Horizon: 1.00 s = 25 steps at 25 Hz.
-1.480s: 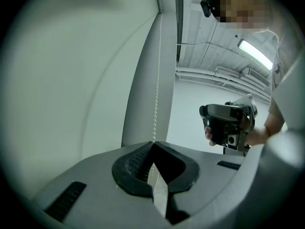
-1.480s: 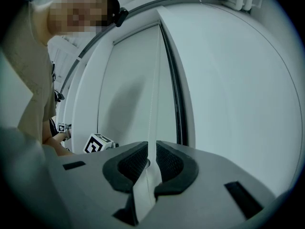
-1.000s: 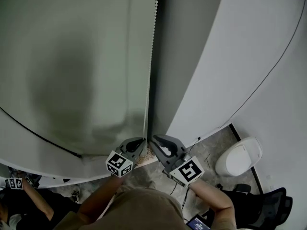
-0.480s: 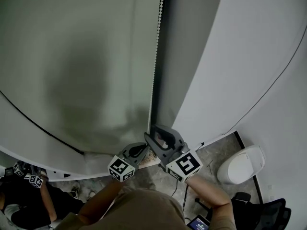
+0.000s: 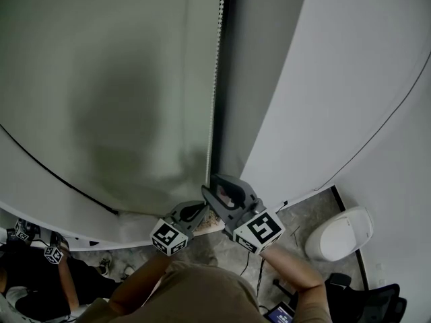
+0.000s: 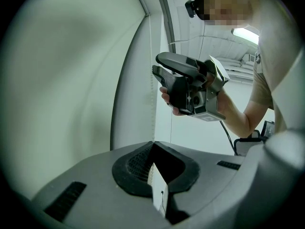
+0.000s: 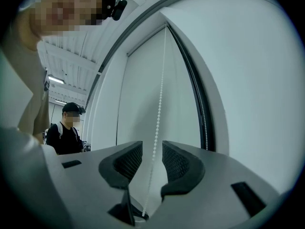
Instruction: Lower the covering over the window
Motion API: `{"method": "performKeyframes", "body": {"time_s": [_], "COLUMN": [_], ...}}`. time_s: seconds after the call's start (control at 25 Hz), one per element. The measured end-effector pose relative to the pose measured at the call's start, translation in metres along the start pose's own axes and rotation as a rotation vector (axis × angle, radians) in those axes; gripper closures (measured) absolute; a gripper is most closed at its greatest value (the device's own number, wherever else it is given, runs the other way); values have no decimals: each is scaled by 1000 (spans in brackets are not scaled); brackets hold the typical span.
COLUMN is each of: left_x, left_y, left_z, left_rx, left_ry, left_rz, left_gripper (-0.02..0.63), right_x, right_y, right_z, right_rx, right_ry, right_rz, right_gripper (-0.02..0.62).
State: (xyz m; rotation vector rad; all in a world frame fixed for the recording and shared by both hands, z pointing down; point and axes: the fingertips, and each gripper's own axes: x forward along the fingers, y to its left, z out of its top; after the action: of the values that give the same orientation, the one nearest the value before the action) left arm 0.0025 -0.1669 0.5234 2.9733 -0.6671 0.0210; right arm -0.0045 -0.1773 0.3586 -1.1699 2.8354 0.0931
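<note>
Now the bead chain hangs untouched between the right gripper's just-opened jaws.

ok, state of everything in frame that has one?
left tongs: shut on the bead chain.
right tongs: open, jaws just opened; chain runs between them, ungripped.
bead chain: hanging straight beside the blind.
roller blind: lowered, as far as the views show.

The bead chain is showing white. Left of it, the blind is looking pale grey-green; right of it, the wall is showing white. Below it, the grey left gripper and grey right gripper are carrying black-and-white square-patterned cubes.
</note>
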Motion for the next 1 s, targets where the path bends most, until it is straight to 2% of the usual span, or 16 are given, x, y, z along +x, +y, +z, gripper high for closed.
{"method": "performKeyframes", "body": {"time_s": [0.2, 0.6, 0.84, 1.0], "left_x": [5, 11, 10, 7], "left_y": [-1, -4, 0, -4], "left_z": [1, -9, -49, -58], "left_rx": [-4, -15, -42, -63], "left_ry": [0, 17, 119, 126], "left_rz": [-16, -54, -64, -80], "left_gripper": [589, 591, 591, 591], "right_x": [10, 10, 10, 12], "right_y": [-3, -19, -25, -25], "right_z": [0, 1, 1, 0], "right_rx": [2, 17, 25, 30], "right_ry": [3, -23, -35, -28], "right_rz": [22, -4, -13, -10], "right_gripper": [480, 482, 506, 509]}}
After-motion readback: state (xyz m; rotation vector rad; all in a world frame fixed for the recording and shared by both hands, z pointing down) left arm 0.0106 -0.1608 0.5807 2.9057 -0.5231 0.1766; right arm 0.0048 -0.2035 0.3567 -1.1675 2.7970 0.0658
